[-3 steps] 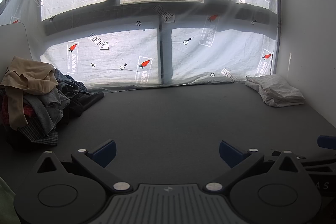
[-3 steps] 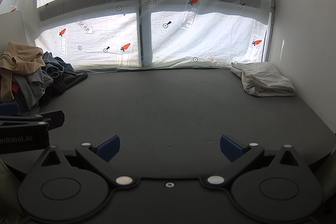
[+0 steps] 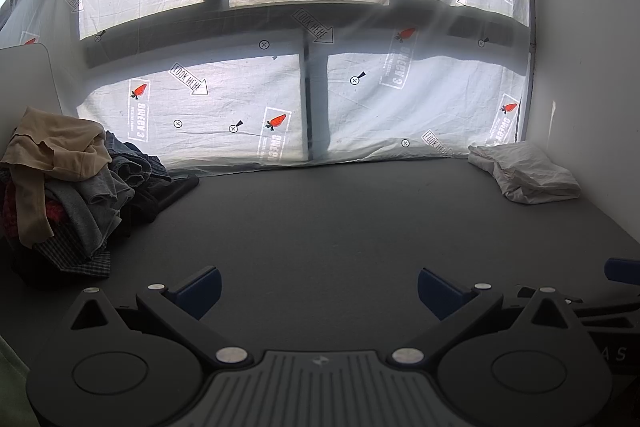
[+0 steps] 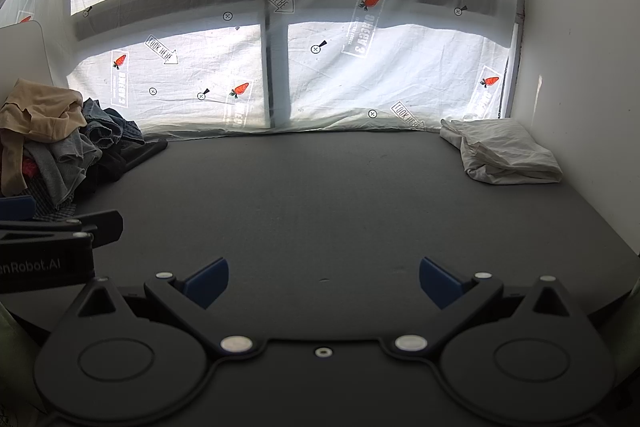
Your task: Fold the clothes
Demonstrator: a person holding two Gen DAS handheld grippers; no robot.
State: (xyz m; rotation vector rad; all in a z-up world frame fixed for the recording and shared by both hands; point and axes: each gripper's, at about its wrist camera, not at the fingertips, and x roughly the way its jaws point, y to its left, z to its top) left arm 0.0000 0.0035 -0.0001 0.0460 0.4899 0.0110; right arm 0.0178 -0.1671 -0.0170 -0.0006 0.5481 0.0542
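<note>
A heap of unfolded clothes (image 3: 68, 187) lies at the far left of the dark grey table (image 3: 340, 227), topped by a tan garment (image 3: 56, 147), with grey, denim and checked pieces below. The same heap (image 4: 52, 143) shows in the right wrist view. A folded white garment (image 3: 528, 175) rests at the far right corner, also visible as a white bundle (image 4: 504, 155). My left gripper (image 3: 318, 289) hovers open over bare table near the front edge, holding nothing. My right gripper (image 4: 322, 283) is open and empty too, beside it on the right.
A white printed sheet (image 3: 320, 87) hangs over the windows behind the table. A white wall (image 3: 592, 67) closes the right side and a white panel (image 3: 28, 79) stands behind the heap. The left gripper's body (image 4: 48, 243) juts in at the right wrist view's left edge.
</note>
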